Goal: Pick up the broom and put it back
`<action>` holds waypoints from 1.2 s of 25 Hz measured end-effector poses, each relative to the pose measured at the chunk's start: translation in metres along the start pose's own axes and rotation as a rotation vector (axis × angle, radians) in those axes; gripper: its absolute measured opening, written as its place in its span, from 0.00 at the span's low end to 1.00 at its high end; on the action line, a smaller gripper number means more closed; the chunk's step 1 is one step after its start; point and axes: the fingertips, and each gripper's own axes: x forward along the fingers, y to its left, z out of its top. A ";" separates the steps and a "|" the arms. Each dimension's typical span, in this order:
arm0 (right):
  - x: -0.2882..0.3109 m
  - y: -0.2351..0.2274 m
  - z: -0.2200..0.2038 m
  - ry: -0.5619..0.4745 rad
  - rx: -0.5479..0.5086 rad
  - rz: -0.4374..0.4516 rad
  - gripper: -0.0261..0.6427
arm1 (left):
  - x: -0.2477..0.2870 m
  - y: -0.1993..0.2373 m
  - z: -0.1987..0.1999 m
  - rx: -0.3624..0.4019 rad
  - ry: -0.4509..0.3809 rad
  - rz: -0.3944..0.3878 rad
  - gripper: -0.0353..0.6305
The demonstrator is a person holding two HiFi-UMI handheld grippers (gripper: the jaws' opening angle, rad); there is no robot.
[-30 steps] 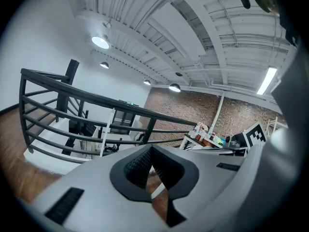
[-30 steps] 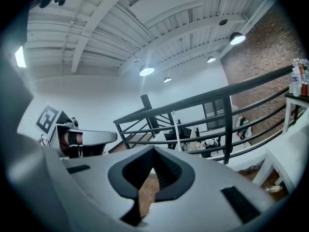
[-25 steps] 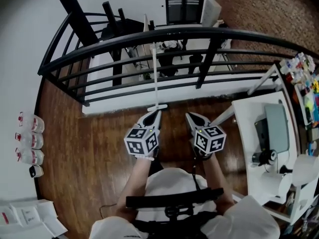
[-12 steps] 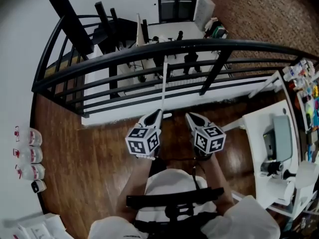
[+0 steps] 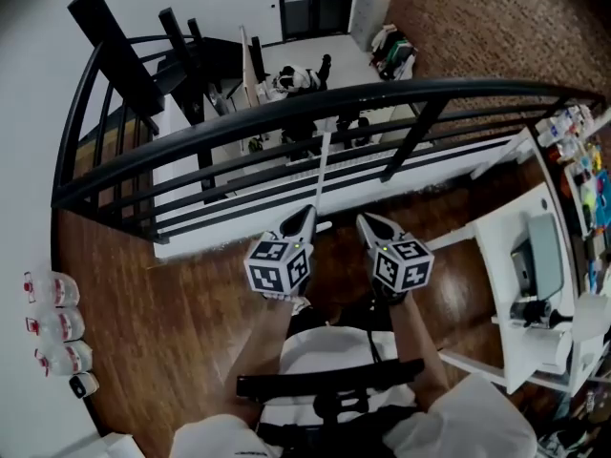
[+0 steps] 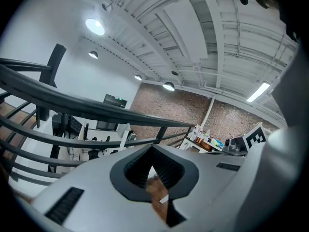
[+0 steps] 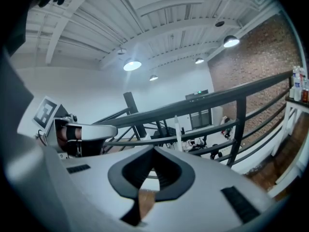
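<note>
Broom (image 5: 324, 172) upright at black railing (image 5: 430, 86), not held.
Left gripper (image 5: 307, 211), right gripper (image 5: 364, 220): jaws closed on nothing, side by side over wooden floor (image 5: 172, 294), near broom.

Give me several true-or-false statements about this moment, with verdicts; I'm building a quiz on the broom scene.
1. The left gripper grips the broom. False: its jaws are shut on nothing, and the broom stands apart from it.
2. The right gripper is shut and empty. True.
3. The broom's white handle stands upright by the black railing. True.
4. The white desk is on the person's left. False: it is on their right.
</note>
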 end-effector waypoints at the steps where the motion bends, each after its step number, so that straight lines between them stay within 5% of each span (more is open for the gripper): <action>1: 0.004 -0.001 0.000 0.005 0.001 -0.009 0.06 | 0.001 0.003 0.002 -0.001 0.003 -0.004 0.03; 17: 0.084 -0.035 0.048 -0.036 -0.045 -0.009 0.08 | 0.033 0.044 0.030 -0.031 -0.024 0.069 0.03; 23: 0.132 -0.063 0.058 -0.006 -0.057 -0.008 0.30 | 0.057 0.057 0.046 -0.035 -0.045 0.115 0.03; 30: 0.187 -0.096 0.068 0.030 -0.083 -0.005 0.34 | 0.089 0.063 0.046 -0.049 -0.027 0.154 0.04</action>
